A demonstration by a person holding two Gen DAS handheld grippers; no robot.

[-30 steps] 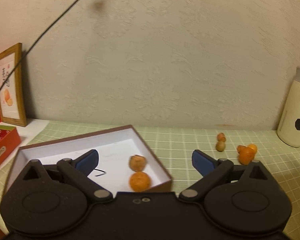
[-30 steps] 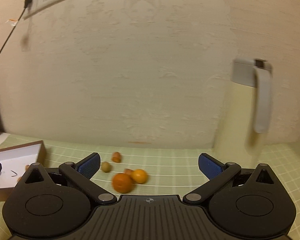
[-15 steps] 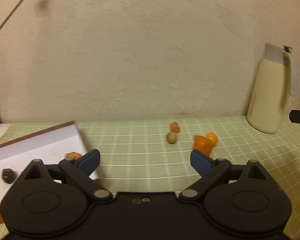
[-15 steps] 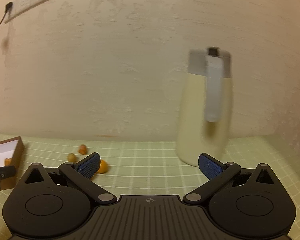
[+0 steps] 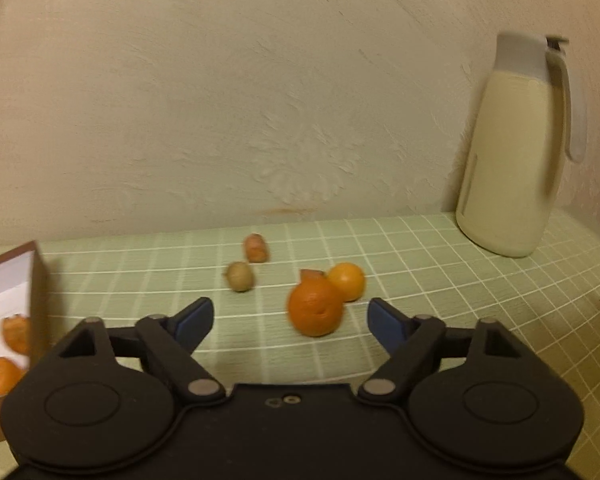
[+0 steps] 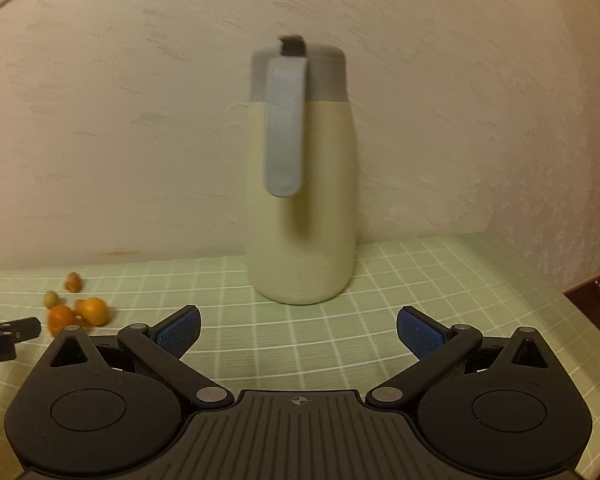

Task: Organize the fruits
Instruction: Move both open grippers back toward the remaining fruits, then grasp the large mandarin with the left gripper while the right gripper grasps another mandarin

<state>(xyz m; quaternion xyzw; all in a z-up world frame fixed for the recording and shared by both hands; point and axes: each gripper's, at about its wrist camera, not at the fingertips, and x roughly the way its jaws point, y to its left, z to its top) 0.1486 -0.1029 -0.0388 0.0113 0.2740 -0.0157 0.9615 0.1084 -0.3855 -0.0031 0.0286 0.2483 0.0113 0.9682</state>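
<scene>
My left gripper (image 5: 288, 320): jaws closing, nothing pressed by the pads. Big orange (image 5: 315, 309) sits in the gap view, beyond the blue fingertips (image 5: 194, 318), on the cloth, not touched. My right gripper (image 6: 298, 328): jaws wide, nothing between them, only bare cloth there.

Landmark = big orange. Small orange (image 5: 346, 281) touches it on the far right side. A small orange-red piece (image 5: 311, 274) pokes up just behind it; can't tell what it is. Green-brown round fruit (image 5: 240, 276) near it to the far left, apart from it. Reddish oblong fruit (image 5: 256, 247) further back from that, toward the wall (image 5: 260, 100).

Box (image 5: 36, 280), brown rim and white inside, well left of the big orange at the frame edge. Two orange fruits inside: one (image 5: 16, 334) by the near wall of the box, another (image 5: 2, 376) below it in view. Both blurred.

Cream jug (image 5: 512, 152) with grey lid and handle stands upright well to the right of the big orange, against the wall. In the right wrist view the jug (image 6: 300, 184) is dead ahead of my open jaws, handle facing me, and the fruit cluster is far left.

All of it sits on a green checked tablecloth (image 5: 420, 272).
</scene>
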